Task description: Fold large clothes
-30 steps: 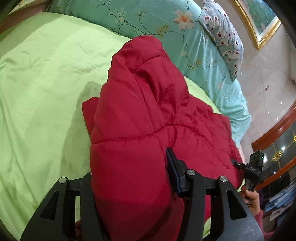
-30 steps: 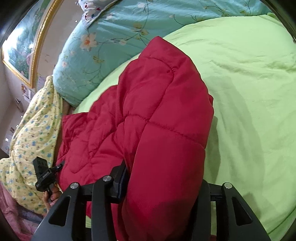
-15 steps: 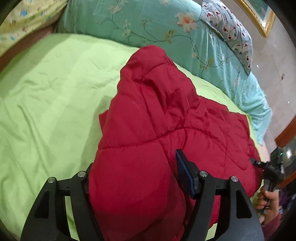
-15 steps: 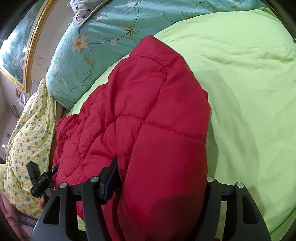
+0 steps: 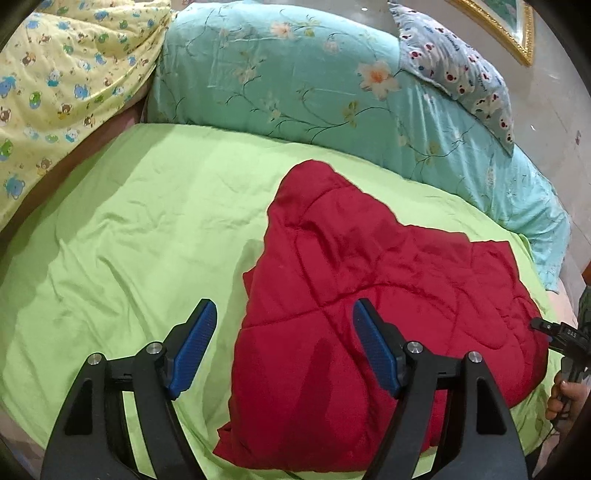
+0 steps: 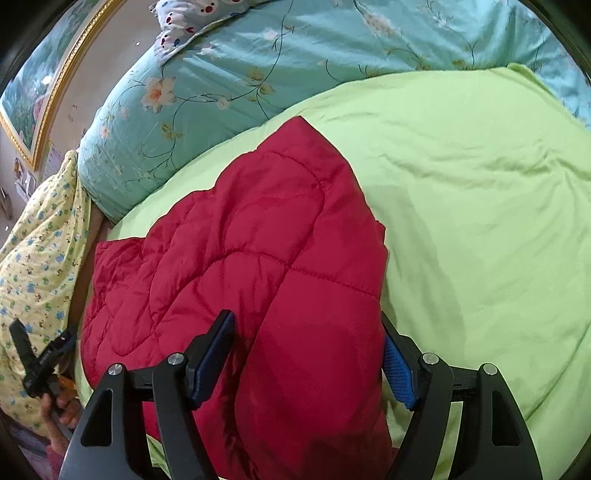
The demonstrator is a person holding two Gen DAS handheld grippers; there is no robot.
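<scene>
Both claws have just let go of the red quilted jacket, and the fold now lies on the bed.

My left claw [image 5: 282,347] stands wide where a moment ago it pinched the padding; the red quilted jacket [image 5: 369,295] has dropped onto the lime-green bedspread [image 5: 129,229], its folded edge lying between and just ahead of my fingers, touching neither pad. My right claw [image 6: 308,356] is also spread wide, the jacket's thick fold [image 6: 295,258] resting loosely between its pads. I judge this fold finished and the next one due. Beyond my fingertips runs a teal floral quilt [image 5: 295,81], with a yellow cartoon-print blanket [image 5: 55,74] off to the left, a spotted pillow [image 5: 461,70] and a gilt picture frame [image 5: 509,33] far right.
</scene>
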